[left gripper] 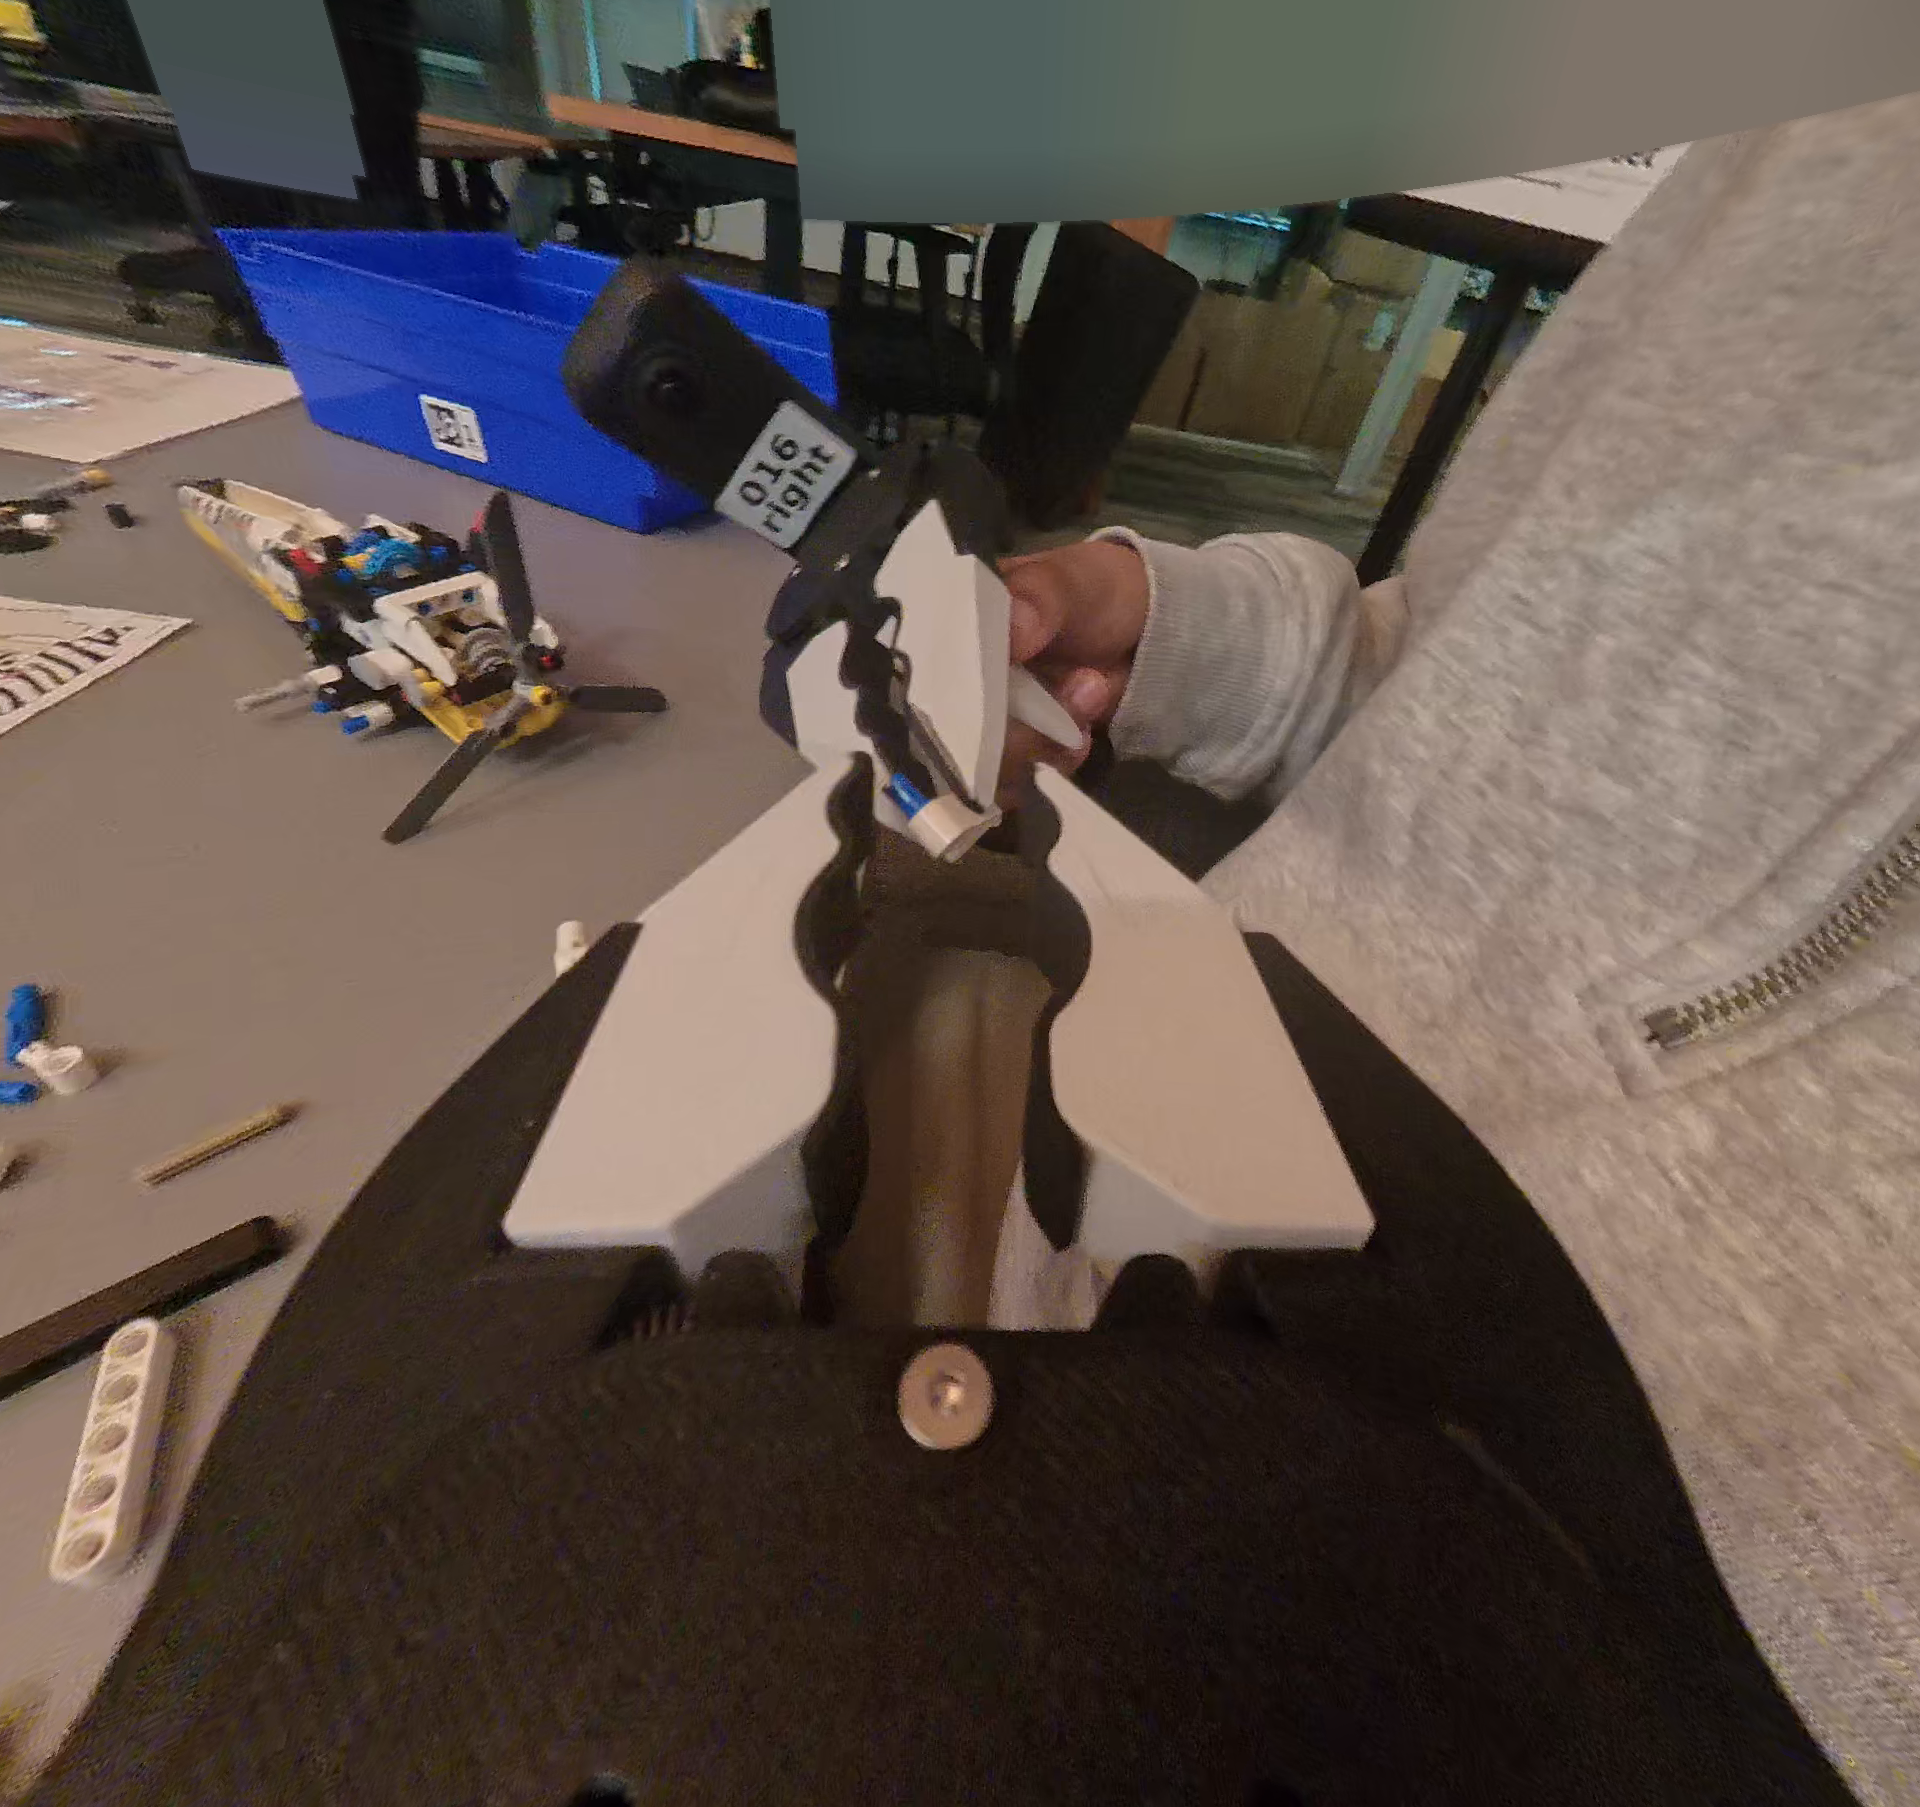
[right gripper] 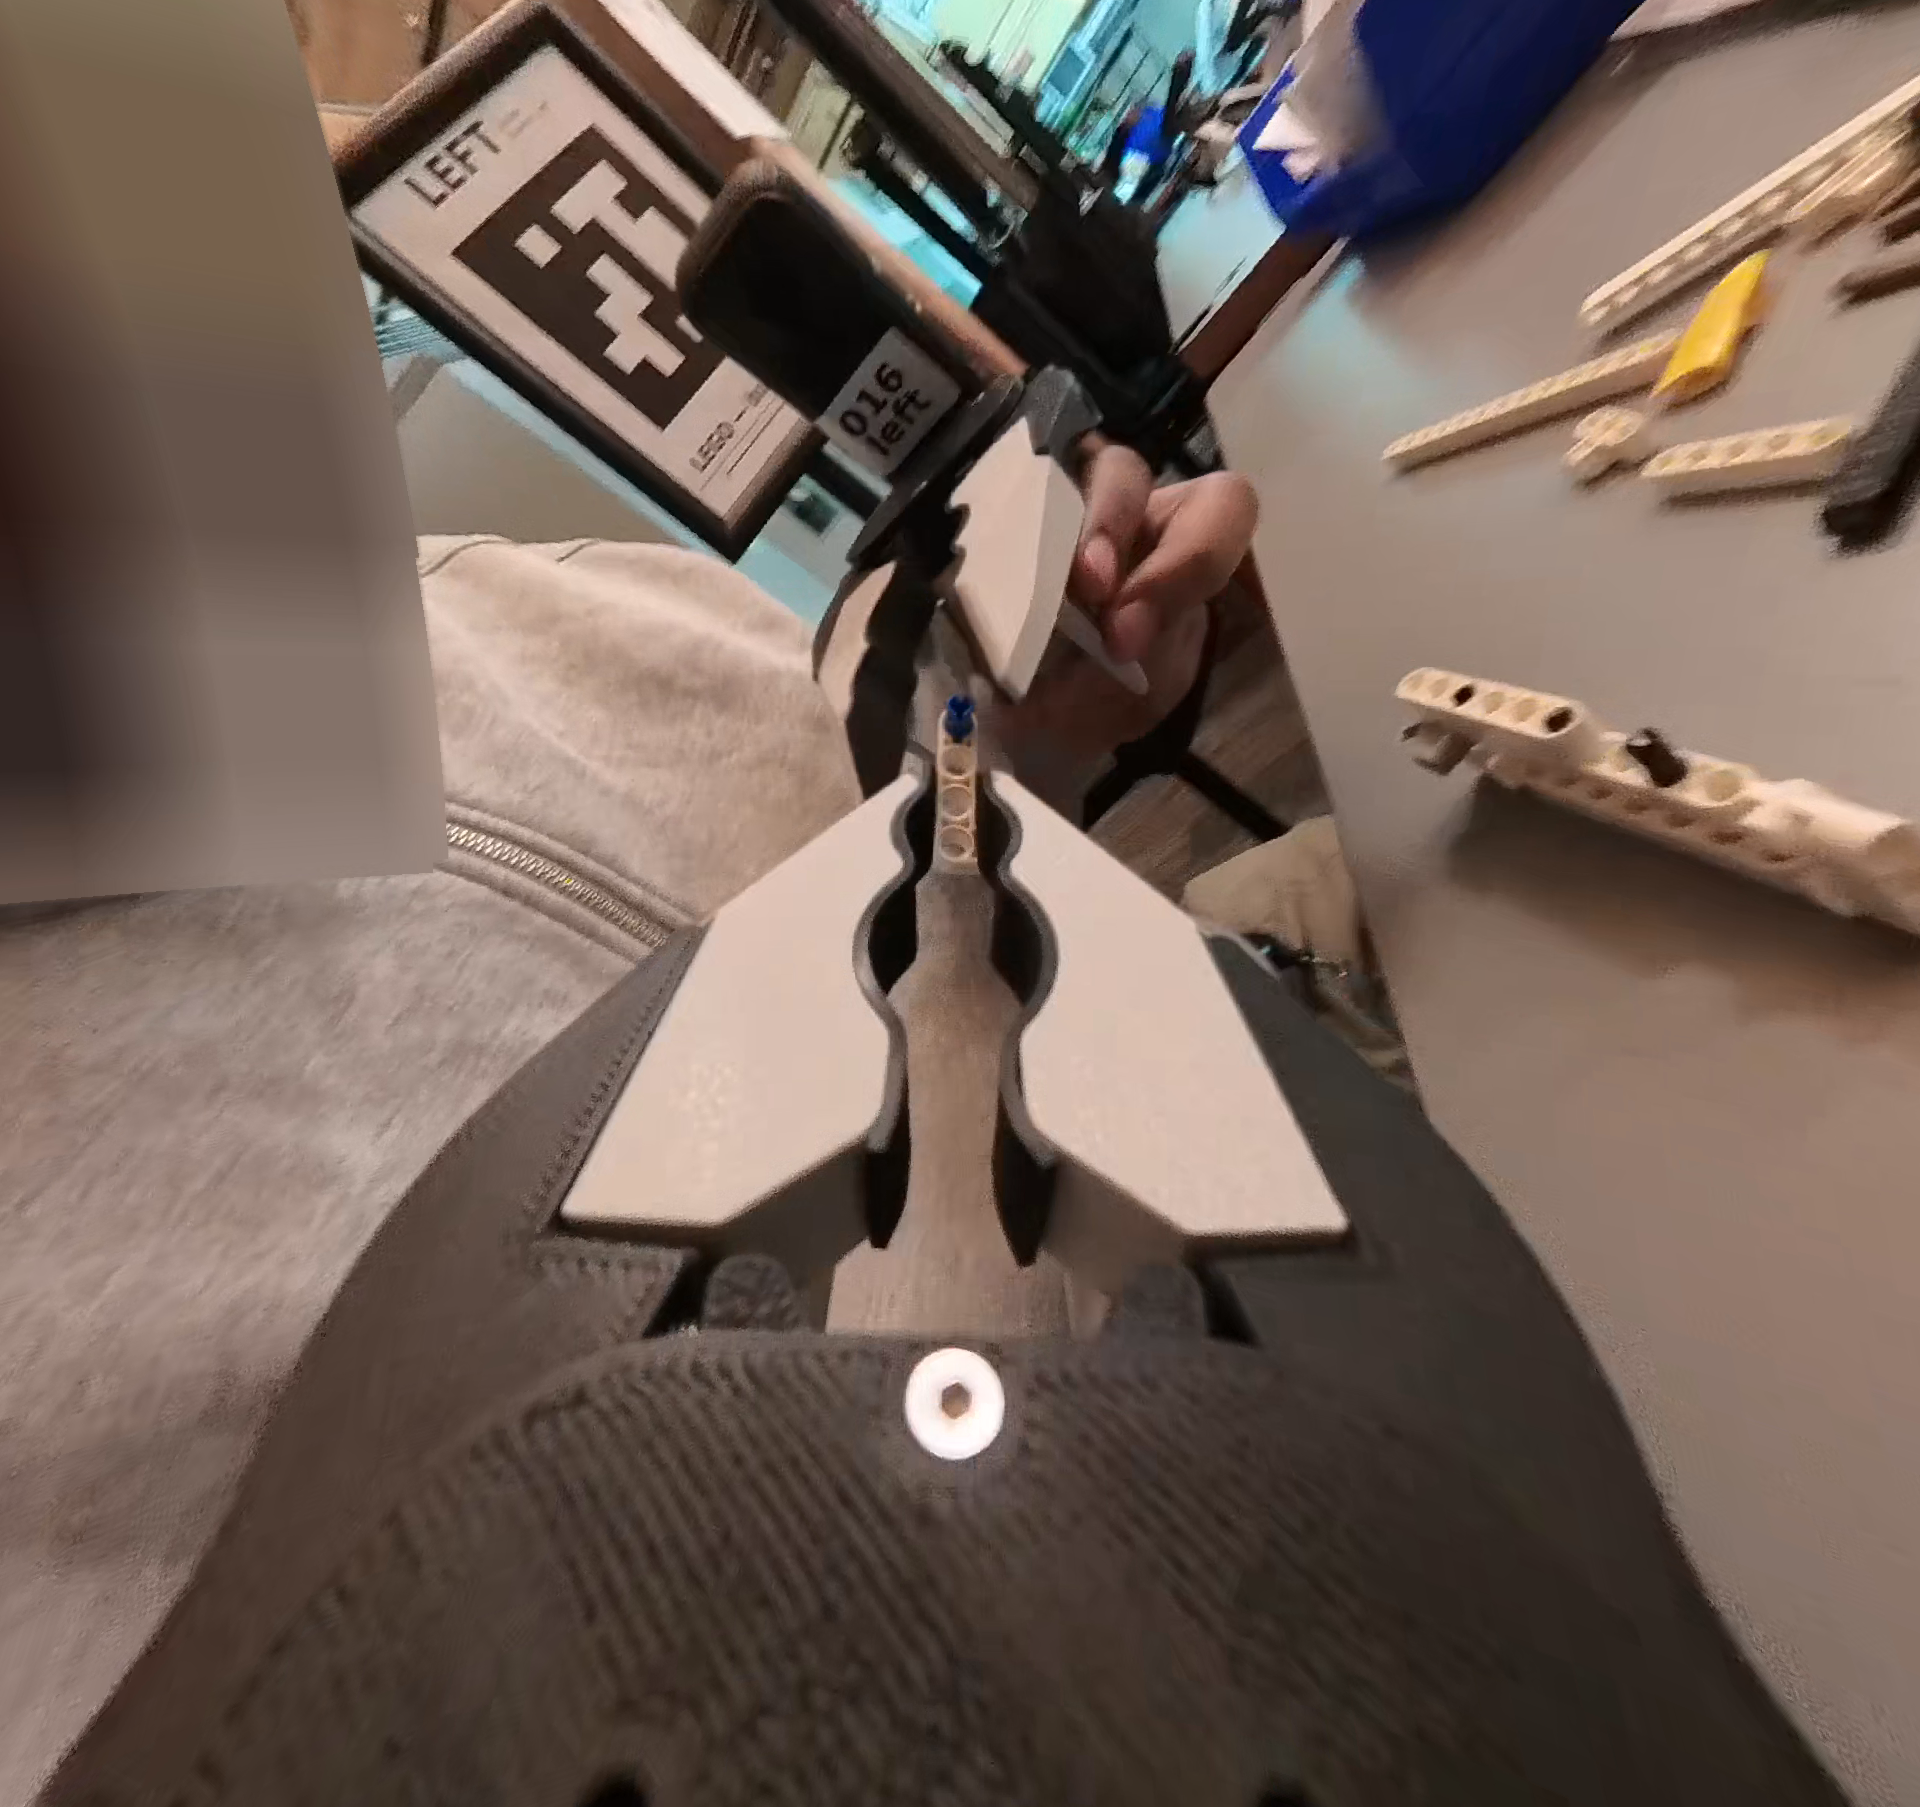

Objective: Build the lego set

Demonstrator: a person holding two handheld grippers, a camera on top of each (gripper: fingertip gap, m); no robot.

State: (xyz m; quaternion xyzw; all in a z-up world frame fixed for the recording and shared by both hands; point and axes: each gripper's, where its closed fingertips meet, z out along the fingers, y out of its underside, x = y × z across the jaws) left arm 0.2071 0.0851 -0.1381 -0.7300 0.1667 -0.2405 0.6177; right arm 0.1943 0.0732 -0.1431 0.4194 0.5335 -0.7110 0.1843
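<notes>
My right gripper (right gripper: 956, 791) is shut on a short white holed beam (right gripper: 956, 807) with a blue pin (right gripper: 958, 715) sticking out of its far end. Both grippers are held in the air in front of a person's grey hoodie, tip to tip. In the left wrist view the beam end (left gripper: 951, 827) and the blue pin (left gripper: 902, 799) sit between the tips of my left gripper (left gripper: 951, 801), whose jaws stand partly apart around them. The right gripper (left gripper: 925, 770) reaches in from above. The left gripper also shows in the right wrist view (right gripper: 956, 687), just beyond the pin.
A part-built white and yellow propeller plane (left gripper: 416, 614) lies on the grey table (left gripper: 312, 926) before a blue bin (left gripper: 436, 344). Loose parts lie at the left: a white beam (left gripper: 109, 1445), a black beam (left gripper: 135, 1284), blue pins (left gripper: 23, 1019). More white beams (right gripper: 1662, 801) and a yellow piece (right gripper: 1714, 323) lie on the table. My two grippers' fingertips are within a few centimetres of each other.
</notes>
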